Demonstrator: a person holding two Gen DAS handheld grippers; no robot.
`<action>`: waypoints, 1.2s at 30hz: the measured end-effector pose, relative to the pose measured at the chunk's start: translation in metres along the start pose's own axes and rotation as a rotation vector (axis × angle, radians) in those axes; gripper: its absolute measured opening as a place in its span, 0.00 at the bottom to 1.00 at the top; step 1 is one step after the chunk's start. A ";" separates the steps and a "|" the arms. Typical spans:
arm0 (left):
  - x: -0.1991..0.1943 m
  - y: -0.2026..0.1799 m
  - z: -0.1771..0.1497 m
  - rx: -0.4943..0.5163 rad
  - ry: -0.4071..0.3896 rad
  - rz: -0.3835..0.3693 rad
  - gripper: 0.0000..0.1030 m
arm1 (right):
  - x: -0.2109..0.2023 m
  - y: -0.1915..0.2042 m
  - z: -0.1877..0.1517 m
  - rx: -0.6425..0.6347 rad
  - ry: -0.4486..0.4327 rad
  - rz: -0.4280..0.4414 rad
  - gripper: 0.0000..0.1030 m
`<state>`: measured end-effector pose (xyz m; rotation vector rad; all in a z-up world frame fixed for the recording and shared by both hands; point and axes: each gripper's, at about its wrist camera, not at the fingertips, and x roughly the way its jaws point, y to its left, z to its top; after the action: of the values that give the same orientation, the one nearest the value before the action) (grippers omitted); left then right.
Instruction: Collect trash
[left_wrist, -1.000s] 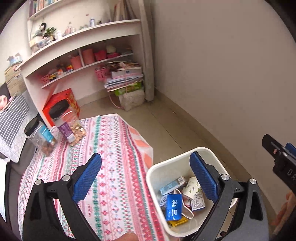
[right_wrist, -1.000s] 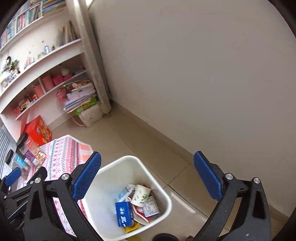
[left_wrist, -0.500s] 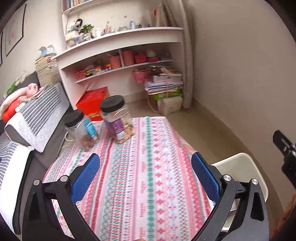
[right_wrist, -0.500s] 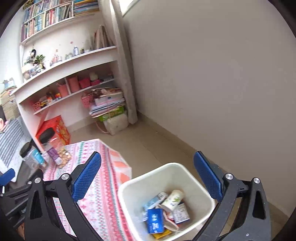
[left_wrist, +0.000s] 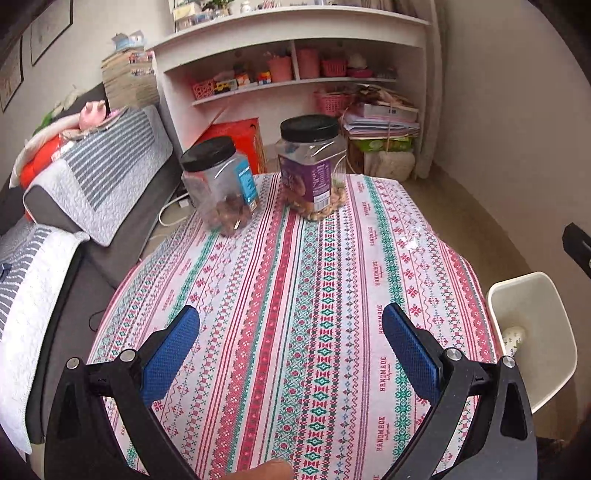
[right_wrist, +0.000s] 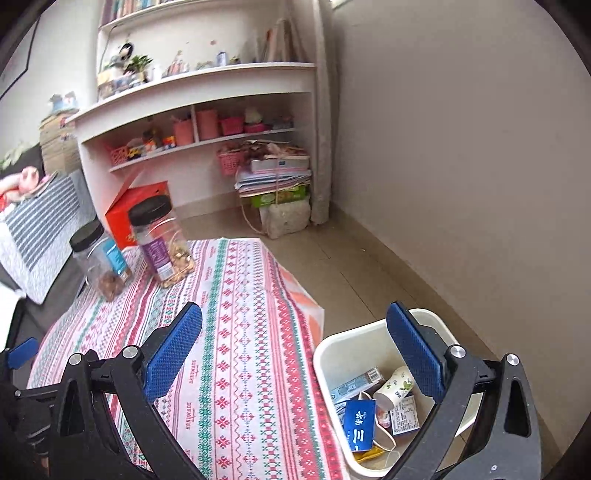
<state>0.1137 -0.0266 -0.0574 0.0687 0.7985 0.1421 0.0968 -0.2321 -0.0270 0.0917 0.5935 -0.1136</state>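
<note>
Left gripper (left_wrist: 290, 325) wide open and empty above the patterned tablecloth (left_wrist: 295, 295), right gripper (right_wrist: 295, 328) wide open and empty, white bin (right_wrist: 373, 332) beside the table holding trash (right_wrist: 373, 406), two jars (left_wrist: 310, 166) further, shelf (right_wrist: 207, 110) behind.

A lived-in home room. A sofa (left_wrist: 99, 177) with striped quilted covers runs along the left. White built-in shelves (right_wrist: 199, 110) at the far wall hold pink baskets, toys, plants and books. Two snack jars (left_wrist: 312, 166) stand on a low bench under a patterned cloth (left_wrist: 295, 314).
</note>
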 end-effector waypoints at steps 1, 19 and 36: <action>0.002 0.006 -0.001 -0.014 0.005 -0.003 0.93 | 0.002 0.006 -0.001 -0.005 0.010 0.007 0.93; 0.003 0.046 -0.002 -0.087 0.013 0.043 0.93 | 0.021 0.050 -0.018 -0.071 0.057 0.066 0.93; -0.002 0.059 0.000 -0.111 0.002 0.059 0.93 | 0.016 0.064 -0.018 -0.140 0.008 0.076 0.93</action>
<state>0.1065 0.0312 -0.0488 -0.0128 0.7897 0.2424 0.1080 -0.1675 -0.0476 -0.0206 0.6033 0.0023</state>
